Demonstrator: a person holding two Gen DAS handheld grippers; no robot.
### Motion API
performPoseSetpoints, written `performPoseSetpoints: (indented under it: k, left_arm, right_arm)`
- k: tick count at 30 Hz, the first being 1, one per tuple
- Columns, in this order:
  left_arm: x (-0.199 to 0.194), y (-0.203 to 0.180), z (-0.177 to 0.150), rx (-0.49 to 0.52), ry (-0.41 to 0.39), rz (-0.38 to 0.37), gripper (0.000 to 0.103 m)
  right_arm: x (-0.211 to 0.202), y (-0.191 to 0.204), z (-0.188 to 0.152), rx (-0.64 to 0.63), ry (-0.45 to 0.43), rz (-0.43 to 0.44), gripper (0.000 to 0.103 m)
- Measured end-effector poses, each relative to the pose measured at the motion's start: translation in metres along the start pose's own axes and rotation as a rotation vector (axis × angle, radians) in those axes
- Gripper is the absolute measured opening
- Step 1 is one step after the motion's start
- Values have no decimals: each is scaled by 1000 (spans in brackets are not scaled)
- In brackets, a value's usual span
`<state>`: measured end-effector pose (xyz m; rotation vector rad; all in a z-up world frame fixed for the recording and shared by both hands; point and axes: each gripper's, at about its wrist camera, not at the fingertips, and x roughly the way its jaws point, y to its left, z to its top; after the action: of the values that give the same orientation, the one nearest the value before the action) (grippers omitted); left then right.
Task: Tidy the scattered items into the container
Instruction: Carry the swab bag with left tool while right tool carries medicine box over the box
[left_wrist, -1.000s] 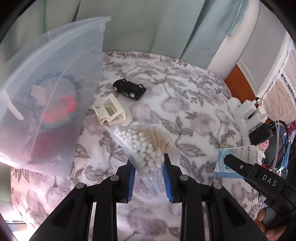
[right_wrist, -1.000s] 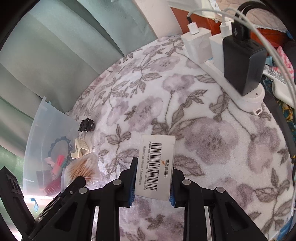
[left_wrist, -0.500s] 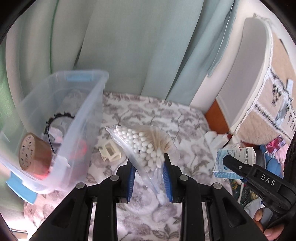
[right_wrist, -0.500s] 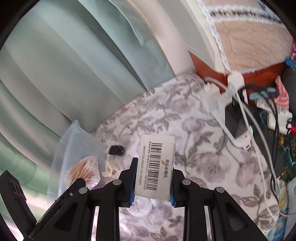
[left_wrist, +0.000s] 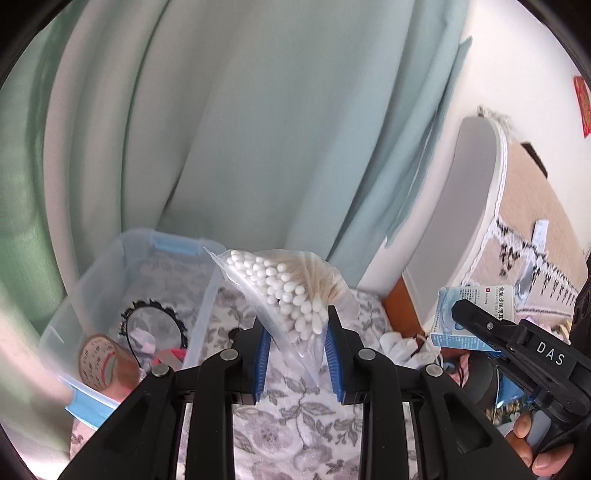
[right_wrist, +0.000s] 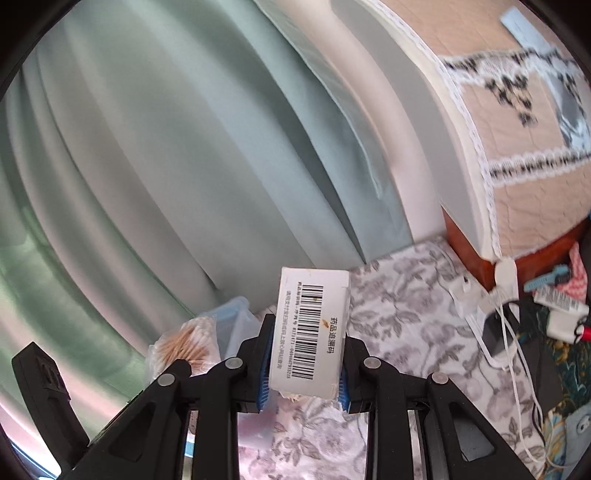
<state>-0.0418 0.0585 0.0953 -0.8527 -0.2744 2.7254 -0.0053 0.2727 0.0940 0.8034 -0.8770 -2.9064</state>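
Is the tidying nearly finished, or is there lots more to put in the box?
Partly done: the clear container already holds a tape roll and a black headband. In hand: the left gripper grips the cotton swab bag, the right gripper the small barcode box. Both still need dropping in.

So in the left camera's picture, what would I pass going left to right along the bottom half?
Tape roll → black headband → bag of cotton swabs → blue and white box.

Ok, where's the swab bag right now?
In the left wrist view, the swab bag is pinched in the left gripper, lifted above the floral cloth, just right of the bin.
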Motion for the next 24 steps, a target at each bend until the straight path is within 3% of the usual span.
performPoseSetpoints:
  k: [12,16,24]
  left_arm:
    - [-46,44,36,-95,-148,47,29]
    - [-56,63,42,-130,-184,65,29]
    - [-51,116,31,-228,-169,132,29]
  right_arm:
    - [-20,79,27,-127,-77,128,29]
    - [-7,102,19,-158,-47,155,29]
    - [30,142,-9,-226,51,189,29]
